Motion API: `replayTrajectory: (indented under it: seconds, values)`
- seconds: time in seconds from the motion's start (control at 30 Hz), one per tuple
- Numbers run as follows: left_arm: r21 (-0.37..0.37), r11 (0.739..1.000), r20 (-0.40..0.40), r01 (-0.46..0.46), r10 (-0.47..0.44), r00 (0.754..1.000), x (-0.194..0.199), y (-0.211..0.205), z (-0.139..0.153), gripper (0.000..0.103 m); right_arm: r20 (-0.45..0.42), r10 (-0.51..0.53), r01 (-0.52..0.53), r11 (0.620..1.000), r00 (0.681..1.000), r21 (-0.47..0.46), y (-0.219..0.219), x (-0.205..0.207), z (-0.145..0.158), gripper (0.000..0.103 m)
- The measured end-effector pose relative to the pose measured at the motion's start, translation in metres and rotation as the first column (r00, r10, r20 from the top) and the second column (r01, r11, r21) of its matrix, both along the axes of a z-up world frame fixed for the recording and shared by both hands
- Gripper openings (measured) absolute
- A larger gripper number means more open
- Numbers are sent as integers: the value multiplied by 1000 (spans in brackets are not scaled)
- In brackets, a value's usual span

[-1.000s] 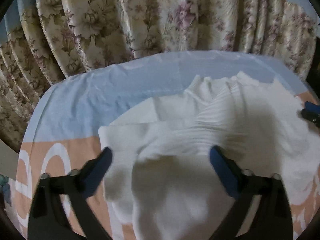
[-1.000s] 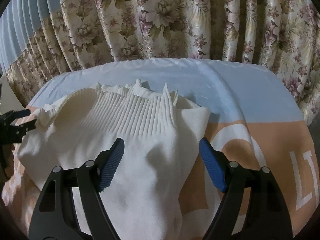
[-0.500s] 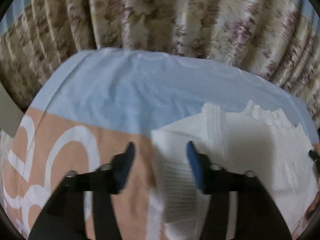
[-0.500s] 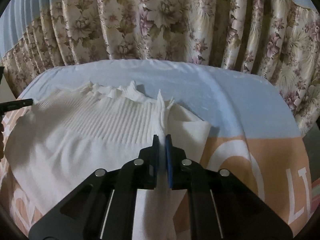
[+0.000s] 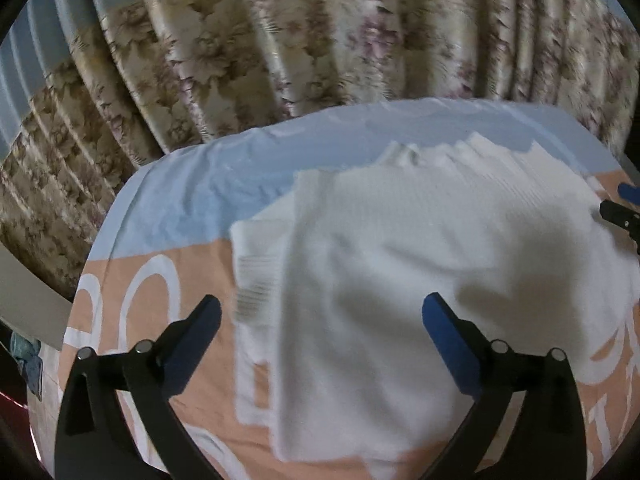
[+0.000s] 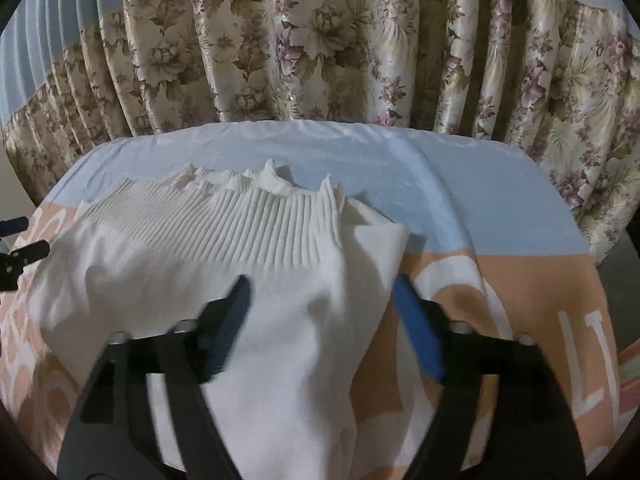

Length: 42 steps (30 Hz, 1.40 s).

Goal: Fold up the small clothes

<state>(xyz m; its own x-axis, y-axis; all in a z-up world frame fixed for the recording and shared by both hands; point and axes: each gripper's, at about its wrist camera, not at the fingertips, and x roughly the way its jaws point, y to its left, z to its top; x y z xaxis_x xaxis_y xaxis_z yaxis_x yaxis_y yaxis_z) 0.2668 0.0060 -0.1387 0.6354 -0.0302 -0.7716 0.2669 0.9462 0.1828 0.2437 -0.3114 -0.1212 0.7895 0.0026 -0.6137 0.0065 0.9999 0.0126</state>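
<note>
Both my left gripper (image 5: 320,318) and right gripper (image 6: 322,300) hang with jaws wide apart over the white top (image 6: 208,264) lying mid-bed (image 6: 500,216); pinching one layer only would drag its tucked sides undone

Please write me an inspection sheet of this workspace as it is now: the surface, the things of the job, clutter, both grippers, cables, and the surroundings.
Surface: a bed sheet, pale blue at the far side, peach with large white letters nearer the cameras; lightly wrinkled.
Job's things: one white garment lying on the sheet, with a ribbed band and frilled edge at its far side; one side flap is folded in, seen in the left wrist view.
Clutter: nothing seen on the sheet.
Grippers: left gripper has its jaws wide open above the garment, holding nothing; right gripper has its jaws open over the garment's right edge, holding nothing.
Cables: nothing seen.
Surroundings: floral curtain hanging behind the bed.
</note>
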Motion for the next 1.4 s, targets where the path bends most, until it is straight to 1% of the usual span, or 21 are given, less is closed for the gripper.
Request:
replayTrajectory:
  seconds: [0.03,0.13,0.23,0.37,0.53,0.67,0.8,0.9,0.97,1.13,1.2,1.23,1.27,1.3,1.37,1.4]
  values:
    - [-4,1000,-7,2,-2,1000,-3,-4,-3,101,2,2,-2,1000,1000,0,2,-3,0,92]
    - [-28,999,-48,-20,18,999,-5,-9,-9,101,-7,-2,2,1000,1000,3,8,-13,-1,97]
    - [-84,996,-90,-43,35,995,-7,-10,-12,101,-38,-9,9,1000,999,-2,13,-20,-5,100]
    - [-96,993,-110,-64,53,993,-15,-16,-13,101,-38,-15,15,1000,999,-2,16,-31,-6,100]
    - [-112,991,-115,-68,55,992,-22,-24,-9,101,-61,-50,51,999,997,13,11,-39,-10,100]
    - [-108,992,-123,-62,49,991,-23,-33,-10,101,-50,-86,87,996,995,5,4,-48,-9,100]
    - [-89,995,-123,-52,40,992,-21,-44,-14,101,-78,-100,101,995,992,7,-3,-47,-13,100]
    - [-82,996,-134,-46,34,990,-18,-49,-19,101,-71,-89,89,996,994,5,-7,-48,-16,100]
    - [-82,996,-140,-46,34,990,-17,-50,-22,101,-73,-74,76,997,995,32,-11,-48,-18,100]
    - [-77,996,-152,-43,31,988,-16,-52,-28,101,-83,-29,42,985,996,167,-25,-44,-19,100]
    - [-73,996,-152,-42,30,988,-16,-52,-29,101,-107,-7,30,976,994,215,-29,-38,-22,96]
    - [-73,997,-152,-40,29,988,-16,-53,-29,101,-116,6,20,975,993,222,-29,-35,-23,88]
    - [-68,997,-151,-39,28,988,-16,-53,-30,101,-128,23,6,974,992,225,-27,-31,-25,82]
    - [-63,997,-148,-39,29,989,-15,-53,-30,101,-142,31,2,974,989,226,-26,-28,-27,80]
    - [-56,998,-145,-36,28,989,-16,-54,-31,101,-169,52,-7,966,984,257,-26,-22,-32,68]
    - [-54,998,-145,-34,25,989,-16,-54,-31,101,-174,61,-10,961,983,276,-26,-20,-34,65]
